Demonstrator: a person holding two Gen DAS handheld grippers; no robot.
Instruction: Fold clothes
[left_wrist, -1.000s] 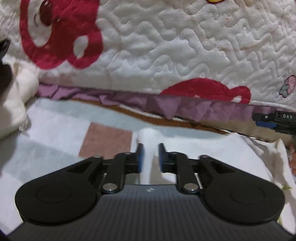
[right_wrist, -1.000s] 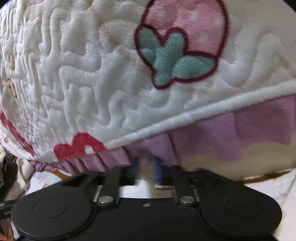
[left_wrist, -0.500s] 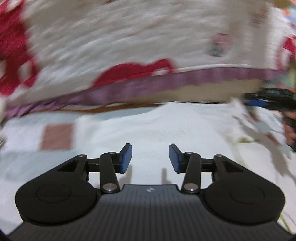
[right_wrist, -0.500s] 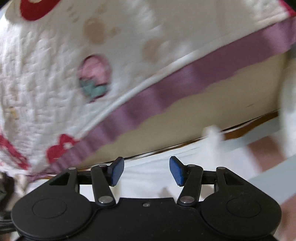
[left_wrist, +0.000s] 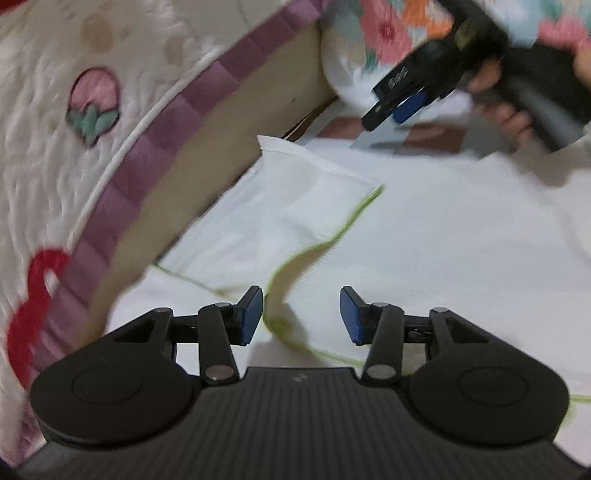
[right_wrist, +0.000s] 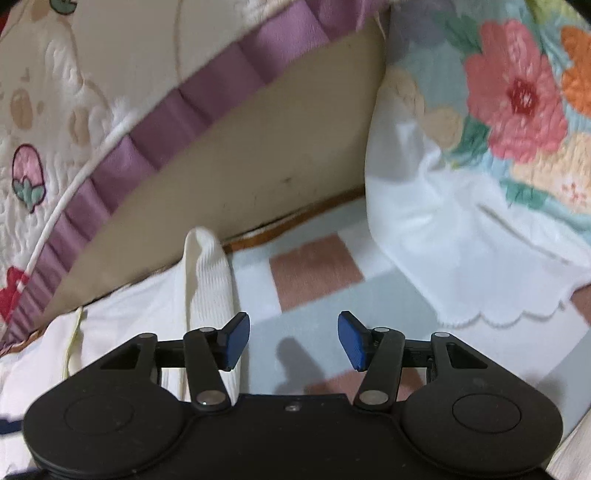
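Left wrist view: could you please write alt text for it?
The open left gripper hovers over a white garment with lime-green stitching; the right gripper, in a hand, is beyond, near a quilted strawberry-print blanket.

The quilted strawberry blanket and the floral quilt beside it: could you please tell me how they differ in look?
The strawberry blanket is cream with small strawberry motifs; the floral quilt has a pale blue ground with large coral and orange flowers. The strawberry blanket is edged with a purple pleated ruffle; the floral quilt ends in a white scalloped border. Both are quilted and hang down to the checked surface.
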